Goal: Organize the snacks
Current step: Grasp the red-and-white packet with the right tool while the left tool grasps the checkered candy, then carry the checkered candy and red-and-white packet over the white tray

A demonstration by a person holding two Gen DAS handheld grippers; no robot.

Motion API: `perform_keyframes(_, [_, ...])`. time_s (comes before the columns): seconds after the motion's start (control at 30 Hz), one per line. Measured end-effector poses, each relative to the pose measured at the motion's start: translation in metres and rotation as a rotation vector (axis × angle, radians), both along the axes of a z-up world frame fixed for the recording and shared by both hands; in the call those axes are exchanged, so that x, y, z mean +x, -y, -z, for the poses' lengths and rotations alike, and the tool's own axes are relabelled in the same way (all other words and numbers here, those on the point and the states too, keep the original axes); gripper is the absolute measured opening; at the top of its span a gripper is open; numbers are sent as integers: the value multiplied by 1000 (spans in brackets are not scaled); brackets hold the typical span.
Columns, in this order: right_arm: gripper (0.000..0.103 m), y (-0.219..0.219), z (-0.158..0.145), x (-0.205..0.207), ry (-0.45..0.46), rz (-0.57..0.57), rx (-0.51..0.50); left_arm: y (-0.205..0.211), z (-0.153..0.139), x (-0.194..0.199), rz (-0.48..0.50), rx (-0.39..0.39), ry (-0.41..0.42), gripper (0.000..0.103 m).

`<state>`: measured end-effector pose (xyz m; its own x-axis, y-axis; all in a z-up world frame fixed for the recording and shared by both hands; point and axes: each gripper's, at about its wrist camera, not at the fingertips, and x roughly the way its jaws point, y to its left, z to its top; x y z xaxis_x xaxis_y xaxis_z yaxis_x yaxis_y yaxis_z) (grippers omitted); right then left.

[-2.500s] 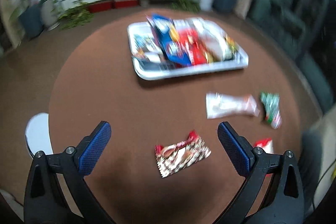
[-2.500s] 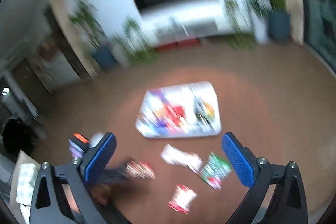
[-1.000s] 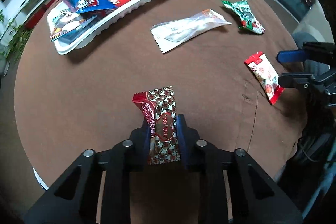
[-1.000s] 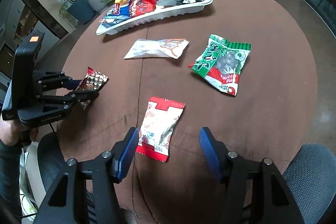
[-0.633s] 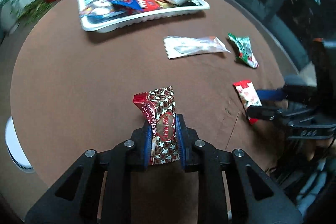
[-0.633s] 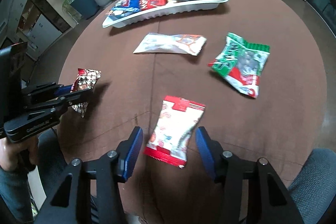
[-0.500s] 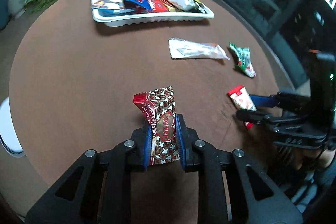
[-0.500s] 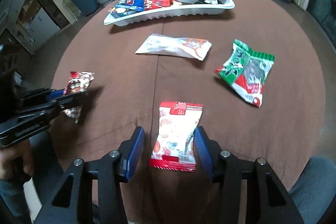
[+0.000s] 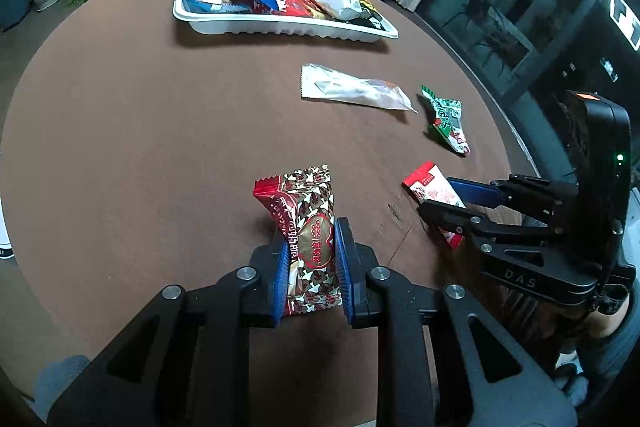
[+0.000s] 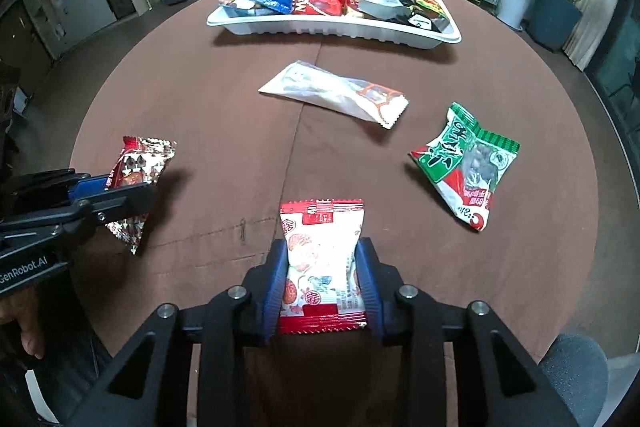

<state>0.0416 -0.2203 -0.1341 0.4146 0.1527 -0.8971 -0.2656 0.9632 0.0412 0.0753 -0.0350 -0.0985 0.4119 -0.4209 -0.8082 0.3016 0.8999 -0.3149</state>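
Counter [image 10: 224, 115]: plain brown; tray [image 10: 332, 27]: white, ribbed wall. Packets: one brown-and-white patterned with red ends and a gold heart [image 9: 310, 227]; one white with red bands and red printed motifs [image 10: 322, 259]; one green, white and red [image 10: 466, 163]; one clear-white with orange print [image 10: 336, 93]. Gripper fingers [image 10: 366, 275]: blue pads on black.

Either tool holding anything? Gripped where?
Left tool: brown-red candy packet, by its lower half. Right tool, jaws just closing: red-white snack packet, by its side edges.
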Motion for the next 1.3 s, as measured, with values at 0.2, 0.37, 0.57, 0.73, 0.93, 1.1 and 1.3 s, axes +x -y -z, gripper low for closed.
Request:
perform_keyframes(0.2, [31,7,-2,1,-19,6,52,1,3,1,-4,-8,-4,19])
perform_keyframes(0.37, [30,13,-8,-5,-6,23,116,-2,2,1,-11,-24,-1,19])
perform_keyframes(0.57, [30,28,-24,-3,-1,54,245,-7,-2,3,-25,-47,1,19])
perform_keyframes(0.73, [30,49,-30,7,-10,98,323,-18,-11,12,-50,-69,12,19])
perform_keyframes(0.93, [30,83,-57,35,52,167,382,-36,-39,43,-84,-96,55,19])
perform_keyframes(1.1, [30,89,-102,69,165,163,370,-46,-72,86,-103,-75,112,19])
perform_keyframes(1.3, [30,69,-144,128,249,114,388,-52,-105,151,-140,-60,157,19])
